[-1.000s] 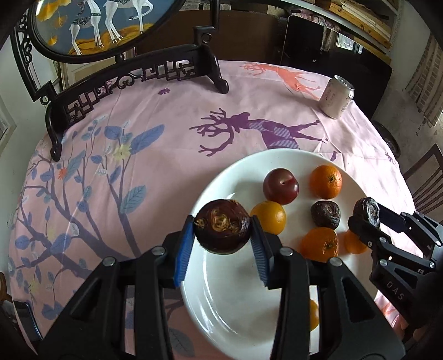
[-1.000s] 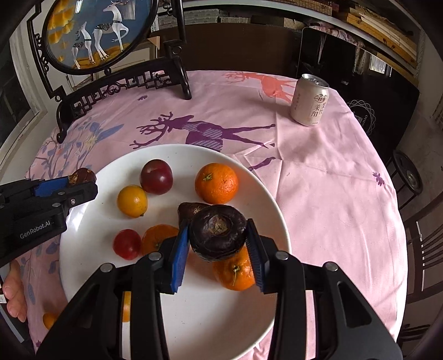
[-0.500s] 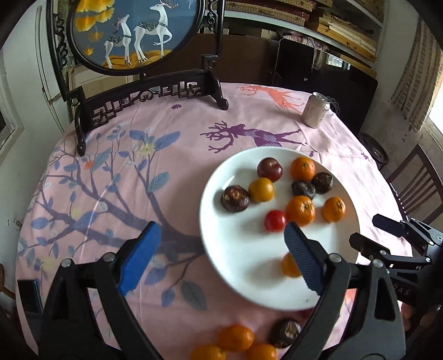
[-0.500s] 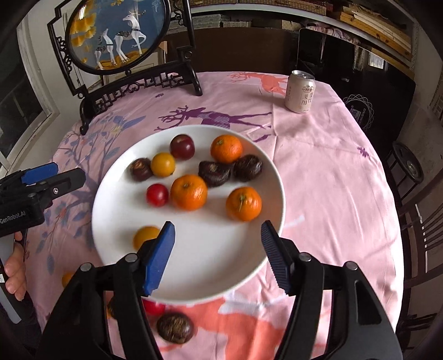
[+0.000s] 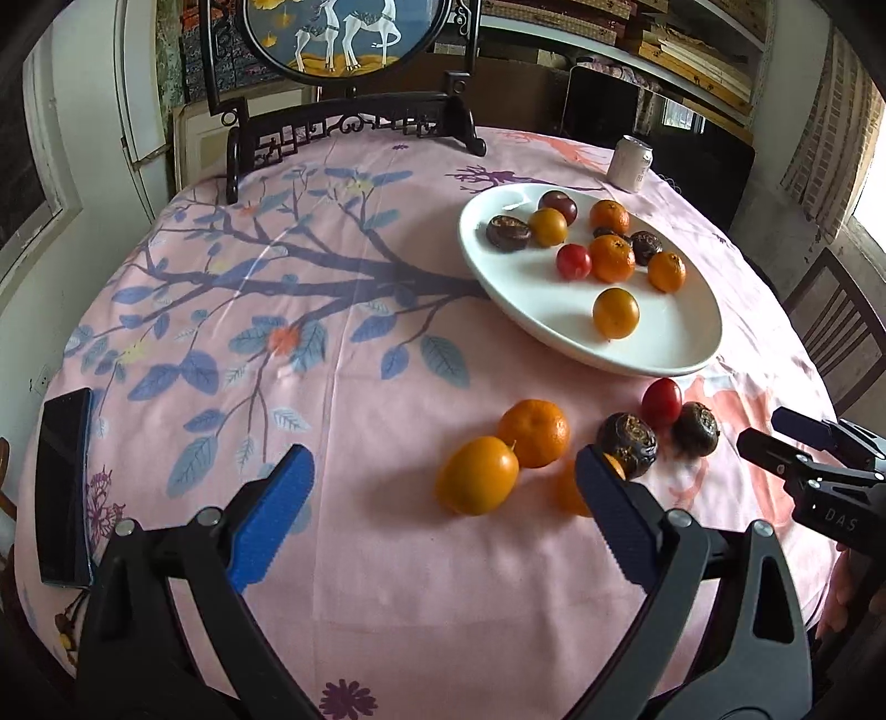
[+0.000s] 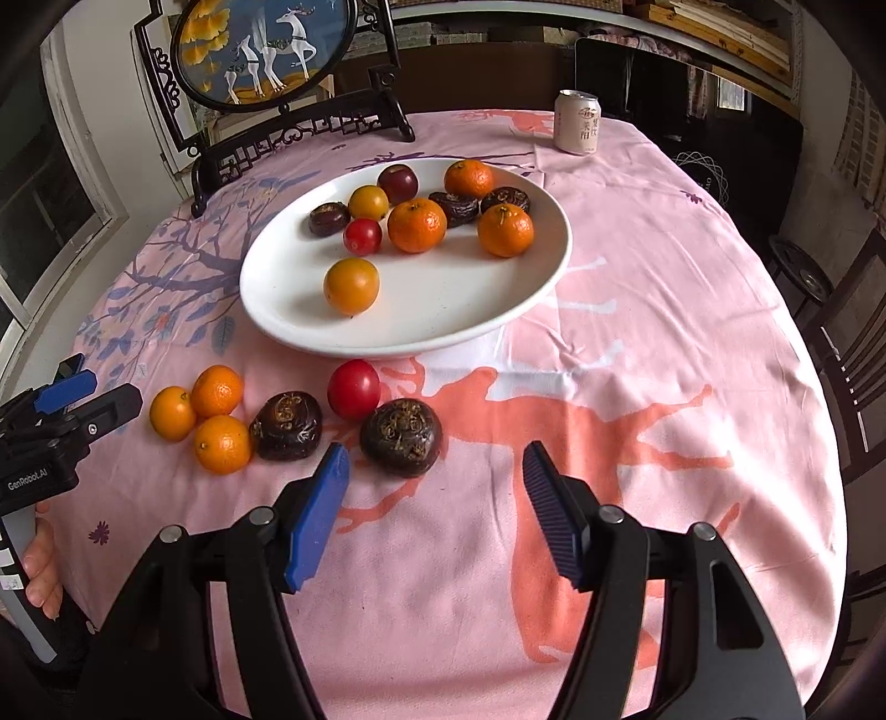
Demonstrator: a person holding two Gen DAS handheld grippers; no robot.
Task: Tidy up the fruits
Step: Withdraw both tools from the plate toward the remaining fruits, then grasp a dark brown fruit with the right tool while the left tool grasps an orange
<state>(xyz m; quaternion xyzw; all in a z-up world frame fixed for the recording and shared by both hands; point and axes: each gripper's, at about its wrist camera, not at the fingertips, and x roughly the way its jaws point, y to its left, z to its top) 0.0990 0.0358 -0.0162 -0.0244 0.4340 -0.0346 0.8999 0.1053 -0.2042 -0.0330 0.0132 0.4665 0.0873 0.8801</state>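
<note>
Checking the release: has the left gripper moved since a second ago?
Yes. The left gripper has pulled back from over the white plate toward the table's near edge, now open above loose fruit.

A pink tablecloth [image 5: 387,554] printed with branches and deer is covering the round surface. A drink can [image 6: 577,122] is standing upright near its far edge. A dark phone [image 5: 63,487] is lying at the left edge. A round deer picture [image 6: 260,50] is sitting in a black carved stand [image 5: 354,124] at the back.
</note>
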